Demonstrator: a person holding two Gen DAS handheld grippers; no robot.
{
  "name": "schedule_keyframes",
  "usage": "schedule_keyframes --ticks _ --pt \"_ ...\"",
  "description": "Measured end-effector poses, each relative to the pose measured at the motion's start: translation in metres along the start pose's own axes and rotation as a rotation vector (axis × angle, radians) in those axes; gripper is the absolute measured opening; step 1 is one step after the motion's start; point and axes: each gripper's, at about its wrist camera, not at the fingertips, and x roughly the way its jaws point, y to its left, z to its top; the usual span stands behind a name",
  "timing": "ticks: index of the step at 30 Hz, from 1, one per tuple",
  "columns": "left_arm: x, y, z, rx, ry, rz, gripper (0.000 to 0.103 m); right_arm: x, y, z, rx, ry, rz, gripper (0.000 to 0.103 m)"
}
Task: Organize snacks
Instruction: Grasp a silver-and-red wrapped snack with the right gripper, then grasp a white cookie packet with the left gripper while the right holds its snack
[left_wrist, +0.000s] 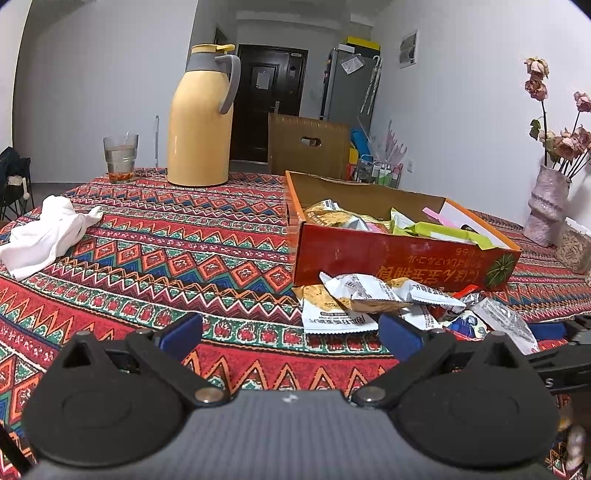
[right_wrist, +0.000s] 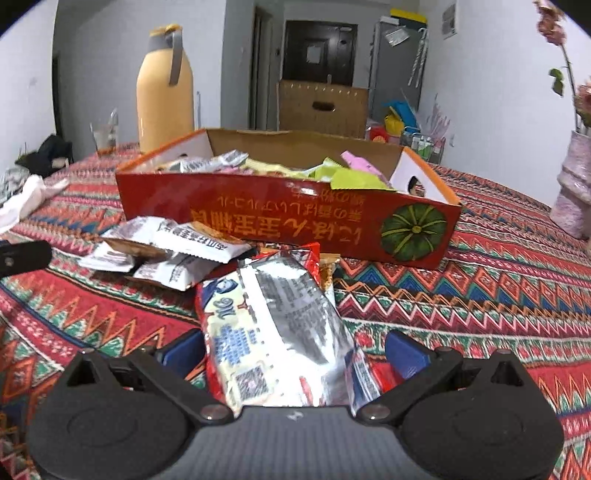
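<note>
A red cardboard box (left_wrist: 388, 258) (right_wrist: 280, 218) holds several snack packets. Loose white packets (left_wrist: 369, 299) (right_wrist: 173, 247) lie on the cloth in front of it. A silver and red snack packet (right_wrist: 280, 325) lies between the blue fingers of my right gripper (right_wrist: 295, 350), whose jaws stand wide apart around it, not pressing it. It also shows in the left wrist view (left_wrist: 506, 321). My left gripper (left_wrist: 291, 332) is open and empty, low over the cloth, left of the loose packets.
A patterned tablecloth (left_wrist: 184, 251) covers the table. A yellow thermos (left_wrist: 201, 118), a glass (left_wrist: 120, 158) and a white cloth (left_wrist: 48, 232) sit at the left. A pink vase of flowers (left_wrist: 546, 206) stands at the right.
</note>
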Motion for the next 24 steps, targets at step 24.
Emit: schedule_keyframes --ticks 24 --pt "0.009 0.0 -0.001 0.003 0.04 0.032 0.103 -0.039 -0.019 -0.013 0.022 -0.139 0.062 0.062"
